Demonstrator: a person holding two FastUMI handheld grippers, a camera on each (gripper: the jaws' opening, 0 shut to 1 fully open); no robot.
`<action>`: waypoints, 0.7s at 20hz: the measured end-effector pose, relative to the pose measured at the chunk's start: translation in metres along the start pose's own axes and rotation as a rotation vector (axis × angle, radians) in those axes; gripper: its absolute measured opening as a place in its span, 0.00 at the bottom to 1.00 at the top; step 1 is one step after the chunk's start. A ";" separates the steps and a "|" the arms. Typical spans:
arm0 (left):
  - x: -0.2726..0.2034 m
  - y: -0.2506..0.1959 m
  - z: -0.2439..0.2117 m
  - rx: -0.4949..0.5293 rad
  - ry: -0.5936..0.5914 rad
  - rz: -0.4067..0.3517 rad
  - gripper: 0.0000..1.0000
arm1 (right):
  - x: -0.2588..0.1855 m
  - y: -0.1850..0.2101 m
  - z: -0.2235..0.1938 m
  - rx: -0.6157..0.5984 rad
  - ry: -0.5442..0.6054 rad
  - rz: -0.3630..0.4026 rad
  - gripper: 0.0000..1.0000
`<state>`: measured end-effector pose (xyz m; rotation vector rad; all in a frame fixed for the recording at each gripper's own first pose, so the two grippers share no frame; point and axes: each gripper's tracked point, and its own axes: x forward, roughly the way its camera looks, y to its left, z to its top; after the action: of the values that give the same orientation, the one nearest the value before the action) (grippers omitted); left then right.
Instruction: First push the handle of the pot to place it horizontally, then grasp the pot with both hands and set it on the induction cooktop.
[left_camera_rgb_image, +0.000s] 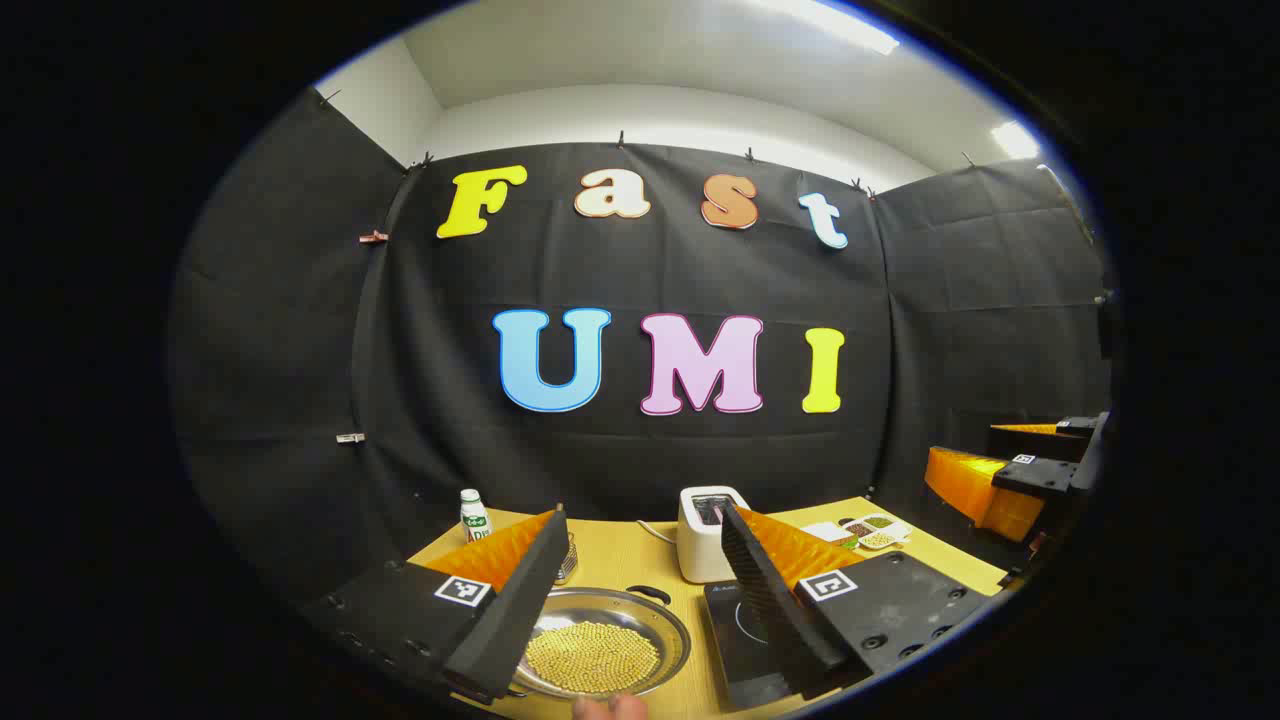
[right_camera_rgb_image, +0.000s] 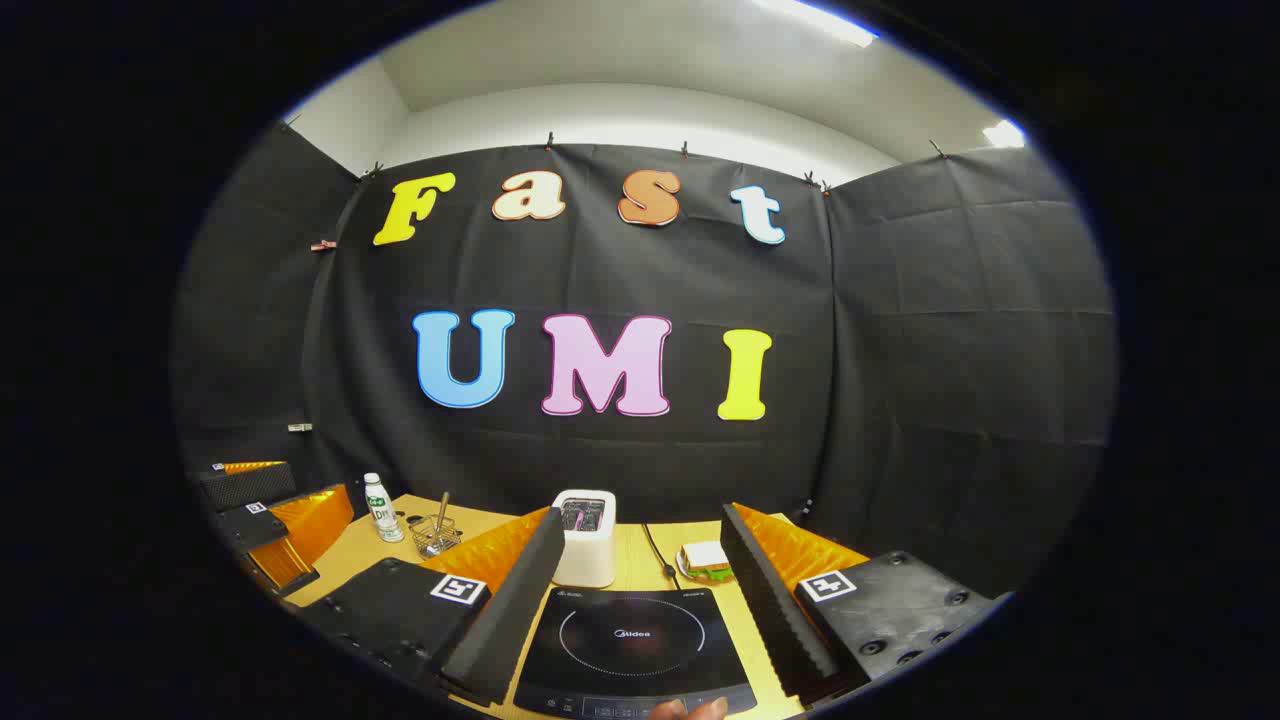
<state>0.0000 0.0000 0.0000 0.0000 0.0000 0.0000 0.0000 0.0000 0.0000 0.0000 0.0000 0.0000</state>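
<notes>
A shallow steel pot (left_camera_rgb_image: 607, 640) holding yellow beans sits on the wooden table, a dark handle (left_camera_rgb_image: 648, 594) at its far rim. My left gripper (left_camera_rgb_image: 645, 640) hangs open above it, with the pot between and below its fingers. To the pot's right lies the black induction cooktop (left_camera_rgb_image: 738, 640). In the right gripper view the cooktop (right_camera_rgb_image: 630, 645) lies flat between the fingers of my open right gripper (right_camera_rgb_image: 640, 640), which holds nothing. The right gripper (left_camera_rgb_image: 1020, 475) also shows at the far right of the left gripper view, and the left gripper (right_camera_rgb_image: 265, 515) at the far left of the right gripper view.
A white toaster (right_camera_rgb_image: 585, 535) stands behind the cooktop with its cord trailing right. A sandwich on a plate (right_camera_rgb_image: 706, 560) lies to the right of it. A small bottle (right_camera_rgb_image: 379, 507) and a wire basket (right_camera_rgb_image: 436, 535) stand at the back left. Small dishes (left_camera_rgb_image: 870, 530) sit at the back right.
</notes>
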 end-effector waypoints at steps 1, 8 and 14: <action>-0.001 0.001 0.000 0.000 0.000 0.000 0.96 | -0.001 0.000 0.000 -0.001 0.000 -0.001 0.98; -0.006 0.002 0.001 0.008 -0.005 0.002 0.96 | -0.004 0.002 0.003 0.007 -0.001 0.003 0.98; -0.009 0.005 0.005 0.016 -0.017 0.009 0.96 | -0.008 0.000 0.005 0.012 -0.010 -0.001 0.98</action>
<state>-0.0090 0.0048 0.0053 0.0161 -0.0171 0.0086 -0.0076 -0.0004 0.0052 0.0123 -0.0098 -0.0013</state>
